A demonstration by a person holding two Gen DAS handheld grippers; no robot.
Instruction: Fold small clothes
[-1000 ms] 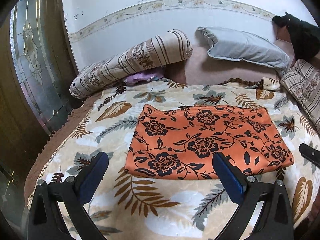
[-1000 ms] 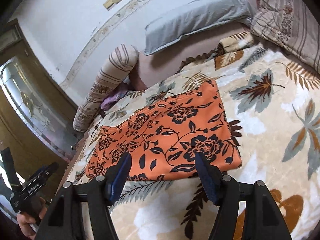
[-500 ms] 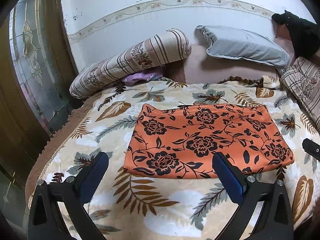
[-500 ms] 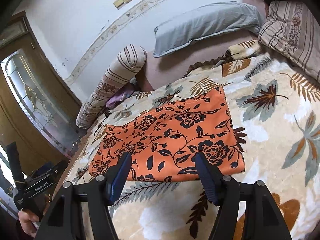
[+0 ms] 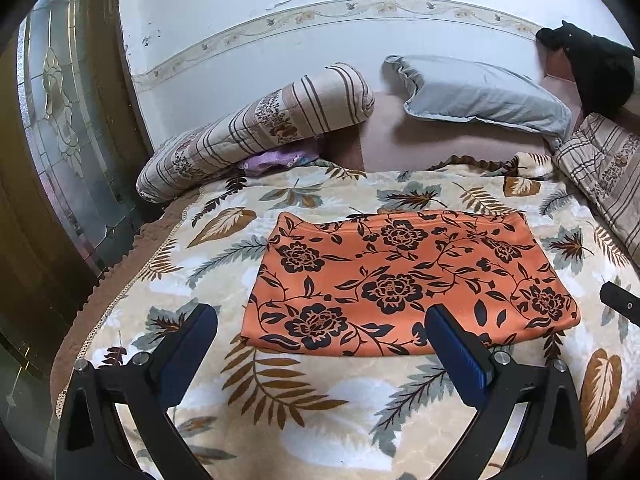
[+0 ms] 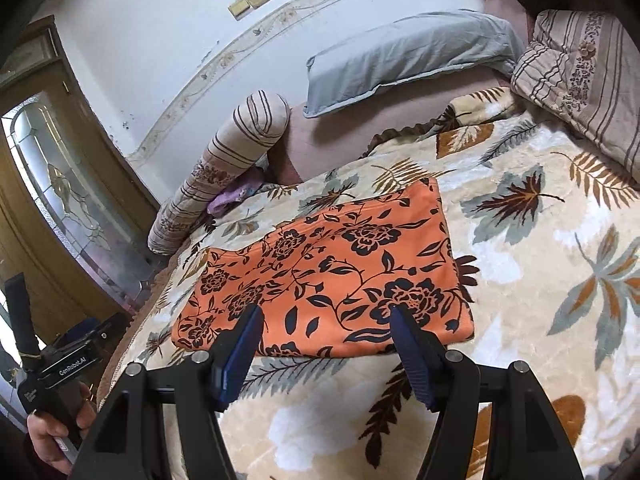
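An orange cloth with black flowers [image 5: 404, 280] [image 6: 336, 276] lies flat as a folded rectangle on the leaf-patterned blanket [image 5: 304, 400] [image 6: 540, 264]. My left gripper [image 5: 320, 328] hovers open just short of the cloth's near edge, its blue pads wide apart with nothing between them. My right gripper [image 6: 326, 320] is open too, over the near edge of the cloth, and holds nothing. In the right wrist view a hand [image 6: 52, 436] holds the left gripper's body at the bottom left. A tip of the right gripper shows at the right edge of the left wrist view.
A striped bolster [image 5: 256, 128] and a grey pillow [image 5: 476, 96] lie along the wall at the back. Another striped cushion [image 5: 604, 168] sits at the right, with a dark garment [image 5: 596, 68] above it. A purple cloth [image 5: 276, 158] peeks from under the bolster. A glass-panelled door [image 5: 64, 128] stands left.
The right wrist view has rolled slightly and drawn back a little from the cloth. The cloth and the left gripper have stayed put.
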